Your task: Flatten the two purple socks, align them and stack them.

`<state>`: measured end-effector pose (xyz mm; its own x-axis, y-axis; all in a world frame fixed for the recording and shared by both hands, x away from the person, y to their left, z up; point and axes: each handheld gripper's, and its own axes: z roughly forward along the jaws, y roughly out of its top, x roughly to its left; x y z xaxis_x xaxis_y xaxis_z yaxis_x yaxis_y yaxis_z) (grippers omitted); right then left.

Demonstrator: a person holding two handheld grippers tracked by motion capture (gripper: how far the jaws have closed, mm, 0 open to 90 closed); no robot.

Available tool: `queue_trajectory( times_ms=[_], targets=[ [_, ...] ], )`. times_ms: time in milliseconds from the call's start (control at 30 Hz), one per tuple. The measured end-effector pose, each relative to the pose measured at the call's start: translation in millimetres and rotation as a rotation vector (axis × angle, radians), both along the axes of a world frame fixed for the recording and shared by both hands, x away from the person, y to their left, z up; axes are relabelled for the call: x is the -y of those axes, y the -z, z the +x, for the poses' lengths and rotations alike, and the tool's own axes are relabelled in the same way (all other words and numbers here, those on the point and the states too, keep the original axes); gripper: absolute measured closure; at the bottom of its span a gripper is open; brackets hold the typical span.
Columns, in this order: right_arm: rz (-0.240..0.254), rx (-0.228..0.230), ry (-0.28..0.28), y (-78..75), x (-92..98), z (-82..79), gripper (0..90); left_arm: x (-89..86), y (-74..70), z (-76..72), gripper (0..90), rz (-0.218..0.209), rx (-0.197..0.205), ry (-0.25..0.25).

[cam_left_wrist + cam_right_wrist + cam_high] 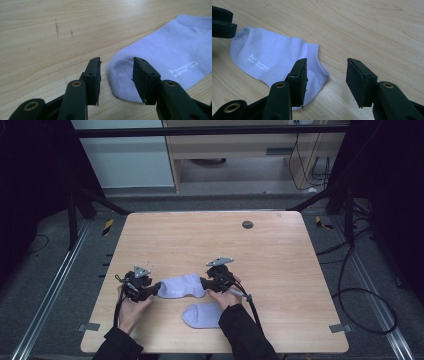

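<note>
1. Flatly, a pale lilac sock [182, 285] is lying on the light wood-grain worktop [270, 255], at about 6 o'clock from its centre; the knit is looking soft and matte, with a rounded toe, a ribbed cuff and small white lettering printed on its side.
2. A second lilac sock [201, 315] is resting just at 5 o'clock of the first, near the worktop's near edge.
3. The left tongs [117, 75] are standing partly open around the first sock's rounded toe; the blocky black pads are sitting just clear of the fabric, so nothing is being gripped.
4. The right tongs [326, 75] are hovering partly open at the cuff end, at 3 o'clock of the sock; one pad is overlapping the ribbed edge, the other is over bare wood, and they are holding nothing.
</note>
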<state>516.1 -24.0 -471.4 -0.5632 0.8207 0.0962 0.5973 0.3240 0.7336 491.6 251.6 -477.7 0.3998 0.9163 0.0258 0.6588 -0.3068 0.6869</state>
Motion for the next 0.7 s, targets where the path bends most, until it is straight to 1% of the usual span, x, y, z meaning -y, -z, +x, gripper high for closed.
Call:
queue_trajectory(
  times_ms=[67, 333, 467, 533, 567, 600, 700],
  targets=[
    [-0.019, -0.001, -0.004, 4.6, -4.2, 1.7, 52.8, 0.7, 2.2, 0.7, 59.5, 0.008, -0.004, 0.003],
    [-0.045, -0.022, -0.005, 17.5, -14.2, 7.2, 55.2, 0.8, 8.7, 2.2, 66.4, 0.021, -0.035, 0.009],
    [-0.068, -0.024, -0.011, 22.0, -16.5, 7.2, 57.0, 1.2, 10.7, 2.4, 69.0, 0.015, -0.042, 0.013],
    [-0.068, -0.029, -0.010, 23.4, -16.8, 7.0, 58.9, 1.4, 10.9, 2.3, 70.5, 0.012, -0.044, 0.014],
    [-0.075, -0.031, -0.015, 24.0, -17.0, 6.8, 60.2, 1.7, 11.1, 2.1, 71.4, 0.010, -0.045, 0.013],
    [-0.084, -0.020, -0.019, 24.2, -17.4, 6.2, 62.2, 2.1, 11.1, 1.9, 72.7, 0.009, -0.046, 0.014],
    [-0.088, -0.021, -0.015, 23.9, -18.6, 4.5, 69.1, 4.2, 10.8, 1.5, 77.6, 0.012, -0.051, 0.015]
  ],
)
